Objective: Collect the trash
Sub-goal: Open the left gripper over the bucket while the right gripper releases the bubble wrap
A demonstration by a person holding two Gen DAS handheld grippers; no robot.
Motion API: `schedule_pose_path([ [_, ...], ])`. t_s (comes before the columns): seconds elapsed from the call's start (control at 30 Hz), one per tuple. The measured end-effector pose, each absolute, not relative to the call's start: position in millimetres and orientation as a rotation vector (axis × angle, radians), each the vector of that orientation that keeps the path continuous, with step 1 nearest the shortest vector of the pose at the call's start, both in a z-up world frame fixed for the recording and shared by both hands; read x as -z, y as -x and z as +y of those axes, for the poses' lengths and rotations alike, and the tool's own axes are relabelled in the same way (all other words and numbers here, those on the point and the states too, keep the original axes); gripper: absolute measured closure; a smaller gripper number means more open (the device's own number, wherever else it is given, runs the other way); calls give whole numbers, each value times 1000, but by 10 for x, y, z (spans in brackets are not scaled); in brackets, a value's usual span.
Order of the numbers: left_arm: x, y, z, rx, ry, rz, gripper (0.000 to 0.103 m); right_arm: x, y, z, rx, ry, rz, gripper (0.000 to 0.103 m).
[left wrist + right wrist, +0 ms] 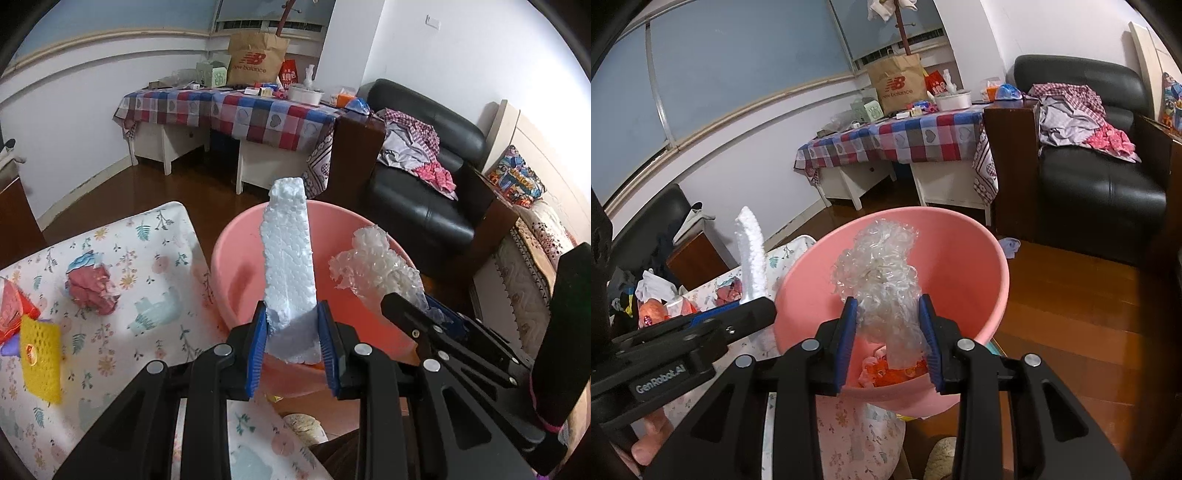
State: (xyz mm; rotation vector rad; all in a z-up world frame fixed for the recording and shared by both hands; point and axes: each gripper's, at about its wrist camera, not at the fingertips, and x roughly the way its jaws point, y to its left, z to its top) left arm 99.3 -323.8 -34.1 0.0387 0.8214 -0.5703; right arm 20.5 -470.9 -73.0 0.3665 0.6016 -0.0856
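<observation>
Nearest the onlooker, the left gripper (291, 336) is clamped on a strip of white foam (290, 258), which stands up at centre frame in the left wrist view, over the near rim of the pink basin (229, 266). Beside it, the right gripper (888, 336) is clamped on a wad of clear bubble wrap (879, 280), held over the basin's mouth at centre of the right wrist view. Neither piece has been let go. Orange and pink scraps (886, 369) already lie in the basin's bottom, so part of the collecting appears done. On the floral-covered desk (155, 236) at lower left of the left wrist view, work remains: a crumpled red paper ball (90, 286), a yellow foam net (40, 354) and a red wrapper (13, 314) are uncollected. Farther back stand a checked-cloth table and a black armchair, both cluttered.
</observation>
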Motion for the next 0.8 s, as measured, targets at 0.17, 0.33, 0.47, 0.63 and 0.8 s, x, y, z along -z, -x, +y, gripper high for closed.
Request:
schedule_pose_path([
  [0.17, 452, -1087, -3310, 563, -50, 844, 77, 798, -280, -4678, 79, -355, 624, 69],
  [0.33, 569, -1176, -3335, 544, -56, 871, 76, 850, -338, -4671, 82, -354, 644, 69],
  [0.47, 641, -1215, -3330, 537, -60, 888, 76, 890, -362, -4666, 86, -359, 652, 69],
  [0.63, 675, -1230, -3329, 537, -62, 893, 76, 918, -382, -4685, 93, -374, 664, 69],
  [0.8, 684, -1203, -3330, 547, -65, 884, 72, 941, -384, -4712, 104, -379, 670, 68],
])
